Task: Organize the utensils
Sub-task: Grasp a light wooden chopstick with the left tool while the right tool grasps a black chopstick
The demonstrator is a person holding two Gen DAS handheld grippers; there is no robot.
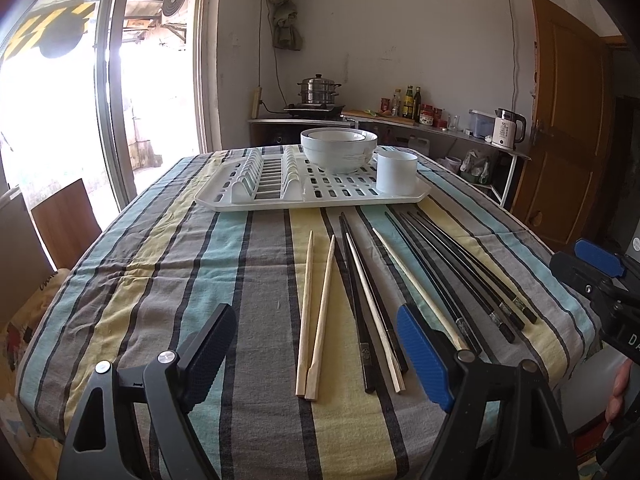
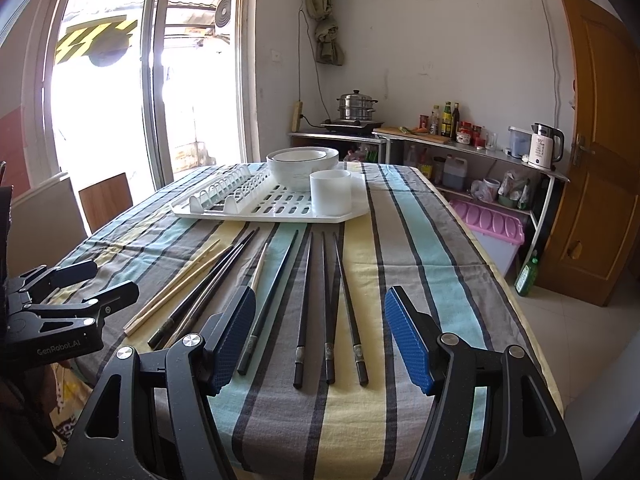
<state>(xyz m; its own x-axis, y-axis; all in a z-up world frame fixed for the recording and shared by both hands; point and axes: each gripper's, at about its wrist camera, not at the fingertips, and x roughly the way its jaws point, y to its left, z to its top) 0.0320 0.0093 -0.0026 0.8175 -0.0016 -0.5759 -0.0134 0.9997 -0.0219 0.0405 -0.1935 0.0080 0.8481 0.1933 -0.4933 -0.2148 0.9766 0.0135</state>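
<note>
Left wrist view only: two pale wooden chopsticks (image 1: 316, 320) lie in full at centre frame, and fingers of a person's hand (image 1: 620, 390) show at the right edge.
Right wrist view only: a pink bin (image 2: 490, 222) and a green bottle (image 2: 527, 274) on the floor at right.
Left hand-held gripper (image 1: 316, 352): jaws spread wide, holding nothing, low in its frame above the near worktop edge.
Right hand-held gripper (image 2: 320, 338): jaws wide apart, empty, above three black chopsticks (image 2: 328, 312).
Chopsticks: black and pale ones lie loose, roughly side by side, on the striped tablecloth (image 1: 180, 272), pointing toward the rack.
Surroundings: a white drying rack (image 1: 312, 192) sits at upper centre, carrying stacked white bowls (image 1: 339, 152) and a white cup (image 1: 397, 172) just beside them.
In the way: the right hand-held gripper's left pad covers part of one black chopstick and a pale one.
Background: a steel steamer pot (image 2: 356, 108) and a kettle (image 2: 544, 152) stand on a counter along the wall.
</note>
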